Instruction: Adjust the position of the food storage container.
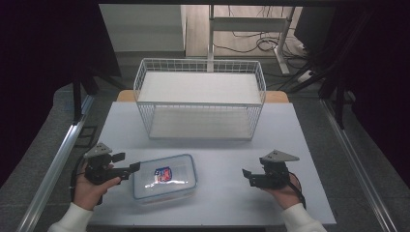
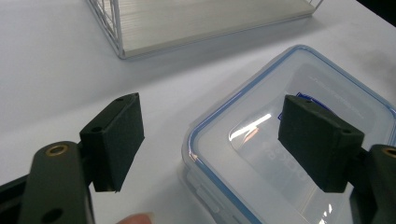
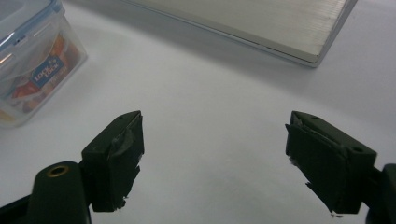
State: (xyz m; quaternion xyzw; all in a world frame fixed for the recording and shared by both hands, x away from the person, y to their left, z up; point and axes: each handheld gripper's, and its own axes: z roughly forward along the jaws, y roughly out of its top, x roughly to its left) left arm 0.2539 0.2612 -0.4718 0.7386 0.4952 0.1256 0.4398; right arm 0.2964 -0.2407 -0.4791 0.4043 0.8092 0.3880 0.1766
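Note:
A clear plastic food box (image 1: 165, 177) with a blue-rimmed lid and a red and blue label lies flat on the white table, left of centre. My left gripper (image 1: 126, 164) hovers at the box's left end, open, its jaws pointing right. In the left gripper view the box (image 2: 261, 135) sits below and between the spread pads (image 2: 116, 140), and nothing is gripped. My right gripper (image 1: 248, 176) is held over bare table to the right, open and empty. The right gripper view shows the box (image 3: 32, 60) far off at the upper left.
A white wire basket (image 1: 199, 96) with two shelves stands at the back of the table (image 1: 222, 150), its open side toward me. Metal rails run along both sides of the table. A desk frame and cables lie on the floor beyond.

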